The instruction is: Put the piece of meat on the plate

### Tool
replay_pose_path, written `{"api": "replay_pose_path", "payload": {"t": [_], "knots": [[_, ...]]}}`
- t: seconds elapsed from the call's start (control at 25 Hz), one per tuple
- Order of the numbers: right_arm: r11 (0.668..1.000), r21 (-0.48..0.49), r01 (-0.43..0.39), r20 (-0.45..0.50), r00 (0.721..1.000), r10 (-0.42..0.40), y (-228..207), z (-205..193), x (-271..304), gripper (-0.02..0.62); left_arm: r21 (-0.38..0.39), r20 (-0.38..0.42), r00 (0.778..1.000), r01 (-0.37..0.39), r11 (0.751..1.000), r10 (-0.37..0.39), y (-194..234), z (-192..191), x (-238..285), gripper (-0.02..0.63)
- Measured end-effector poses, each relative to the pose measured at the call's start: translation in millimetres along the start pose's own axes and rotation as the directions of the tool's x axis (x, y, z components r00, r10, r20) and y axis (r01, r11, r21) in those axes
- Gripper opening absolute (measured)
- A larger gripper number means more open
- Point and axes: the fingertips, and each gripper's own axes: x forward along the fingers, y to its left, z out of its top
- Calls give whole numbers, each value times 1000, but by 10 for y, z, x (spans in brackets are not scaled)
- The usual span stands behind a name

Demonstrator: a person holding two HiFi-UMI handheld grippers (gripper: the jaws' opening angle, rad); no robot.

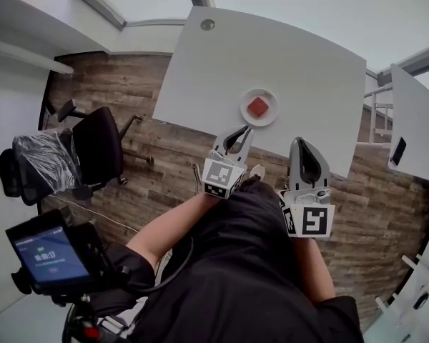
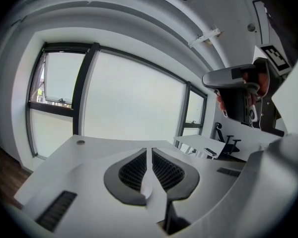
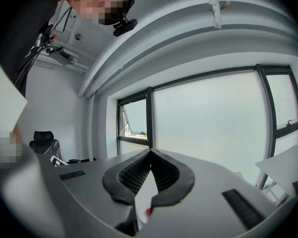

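A red piece of meat [image 1: 258, 106] lies on a small round white plate [image 1: 246, 114] near the front edge of the white table [image 1: 293, 63]. My left gripper [image 1: 241, 132] hovers just in front of and below the plate; its jaws [image 2: 149, 155] stand together with nothing between them. My right gripper [image 1: 304, 144] is held to the right of the plate, at the table's front edge, and is shut and empty [image 3: 150, 155]. Through the slit under its jaws, the right gripper view shows a sliver of the plate [image 3: 139, 216] with a bit of the meat [image 3: 148, 211].
A black office chair [image 1: 93, 145] stands on the wooden floor at the left. A device with a lit screen [image 1: 48, 254] sits at lower left. A second white table [image 1: 418, 113] with a dark phone [image 1: 398, 151] is at the right. Large windows fill both gripper views.
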Motion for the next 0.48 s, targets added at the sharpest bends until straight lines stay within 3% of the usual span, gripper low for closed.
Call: {"api": "replay_pose_path", "payload": {"t": [0.2, 0.48], "knots": [[1000, -5, 14, 5, 1000, -14, 169, 90, -305, 5, 9, 27, 1000, 2, 1000, -2, -206, 169, -382, 38], [1000, -5, 8, 6, 1000, -8, 144, 58, -294, 5, 32, 46, 999, -23, 999, 22, -274, 328, -420, 6]]}}
